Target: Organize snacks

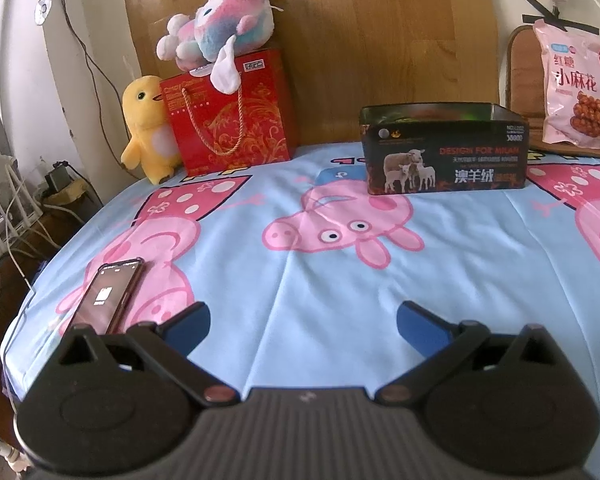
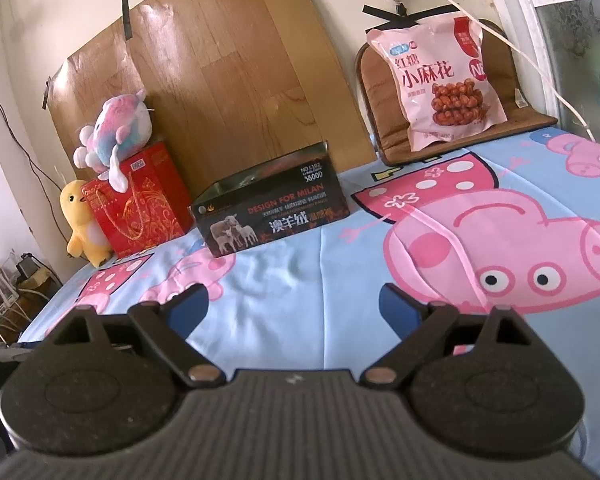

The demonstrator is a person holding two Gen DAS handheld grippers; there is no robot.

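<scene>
A pink snack bag [image 2: 440, 80] with fried twists printed on it leans upright on a brown cushion [image 2: 516, 120] at the back right of the bed; it also shows in the left wrist view [image 1: 576, 92]. A dark open-topped tin box [image 1: 444, 148] with sheep printed on it stands mid-bed near the headboard, and shows in the right wrist view [image 2: 272, 212]. My left gripper [image 1: 303, 326] is open and empty, low over the sheet. My right gripper [image 2: 294, 312] is open and empty, well short of the box and the bag.
A red gift bag [image 1: 232, 120] stands at the back left with a pastel plush [image 1: 220, 24] on top and a yellow duck plush [image 1: 148, 128] beside it. A phone [image 1: 108, 296] lies on the blue cartoon sheet [image 1: 300, 280] near my left gripper. Cables and a router sit off the left edge.
</scene>
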